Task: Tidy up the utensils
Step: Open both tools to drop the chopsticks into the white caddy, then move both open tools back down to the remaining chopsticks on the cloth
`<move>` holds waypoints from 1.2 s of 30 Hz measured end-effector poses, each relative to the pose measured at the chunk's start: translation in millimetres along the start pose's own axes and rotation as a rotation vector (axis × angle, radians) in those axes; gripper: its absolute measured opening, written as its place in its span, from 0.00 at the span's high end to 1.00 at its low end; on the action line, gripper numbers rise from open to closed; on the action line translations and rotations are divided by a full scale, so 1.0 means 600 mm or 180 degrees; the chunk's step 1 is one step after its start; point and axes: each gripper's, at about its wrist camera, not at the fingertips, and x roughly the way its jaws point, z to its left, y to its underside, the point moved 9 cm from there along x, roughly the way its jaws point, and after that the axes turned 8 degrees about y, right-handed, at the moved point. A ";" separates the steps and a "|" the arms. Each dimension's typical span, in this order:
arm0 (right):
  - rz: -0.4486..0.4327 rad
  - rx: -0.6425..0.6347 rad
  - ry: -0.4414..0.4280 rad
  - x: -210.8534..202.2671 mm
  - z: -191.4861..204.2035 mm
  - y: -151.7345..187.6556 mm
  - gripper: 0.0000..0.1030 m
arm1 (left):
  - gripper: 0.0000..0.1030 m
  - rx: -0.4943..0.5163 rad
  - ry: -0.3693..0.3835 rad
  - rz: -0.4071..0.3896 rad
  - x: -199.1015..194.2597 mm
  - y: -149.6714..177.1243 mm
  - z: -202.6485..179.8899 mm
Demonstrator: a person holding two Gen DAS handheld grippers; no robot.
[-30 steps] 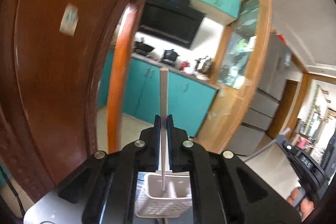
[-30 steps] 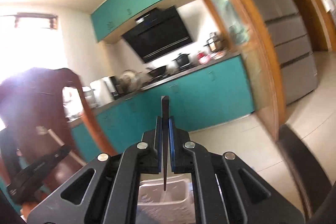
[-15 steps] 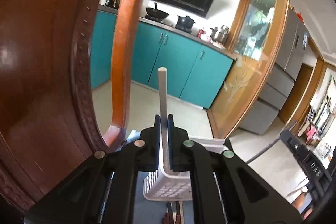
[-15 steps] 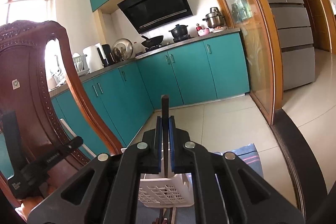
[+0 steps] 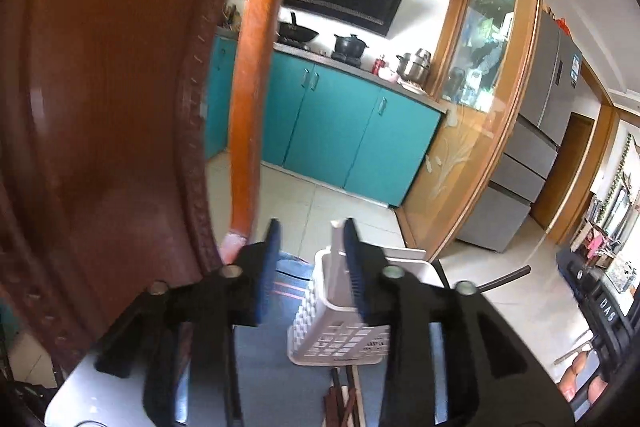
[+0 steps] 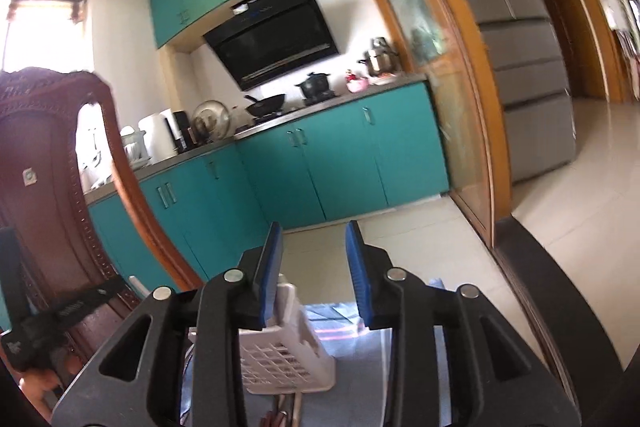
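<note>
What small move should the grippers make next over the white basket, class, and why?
Probably lower one open gripper toward the dark chopsticks lying on the table in front of the white basket. Both sets of jaws stand wide apart and empty, a white stick already stands in the basket, and those sticks remain outside it.

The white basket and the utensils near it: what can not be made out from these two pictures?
- Contents of the basket: in the left wrist view, the left tongs and the basket's own wall hide all but one white stick.
- The same in the right wrist view: the right tongs cover its opening.
- Dark utensils lying before the basket: cut off by the bottom edge; their number and kind are unclear.
</note>
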 end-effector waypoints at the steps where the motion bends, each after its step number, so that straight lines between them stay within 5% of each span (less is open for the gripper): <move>1: 0.0073 -0.0001 -0.0017 0.001 -0.007 0.006 0.68 | 0.60 0.0003 -0.0029 -0.0025 -0.008 -0.001 0.006; 6: 0.0541 -0.0135 -0.0104 0.017 -0.003 0.061 0.69 | 0.57 -0.0095 -0.0199 0.0028 -0.020 0.010 0.046; 14: 0.2281 -0.0399 -0.0477 0.088 0.090 0.307 0.69 | 0.54 -0.0296 -0.0189 0.0186 -0.014 0.033 0.067; 17: 0.2703 -0.0383 -0.0397 0.105 0.099 0.377 0.69 | 0.51 -0.0233 -0.0161 0.0197 -0.015 0.037 0.058; 25: 0.2881 -0.0298 -0.0388 0.127 0.120 0.417 0.69 | 0.47 0.0025 -0.0053 0.0443 0.007 0.072 0.021; 28: 0.2904 -0.0294 -0.0432 0.136 0.128 0.418 0.89 | 0.45 0.0138 -0.0067 0.0559 0.015 0.091 0.011; 36: 0.2819 -0.0220 -0.0209 0.148 0.082 0.379 0.92 | 0.44 0.0101 0.0024 0.1143 0.052 0.156 0.011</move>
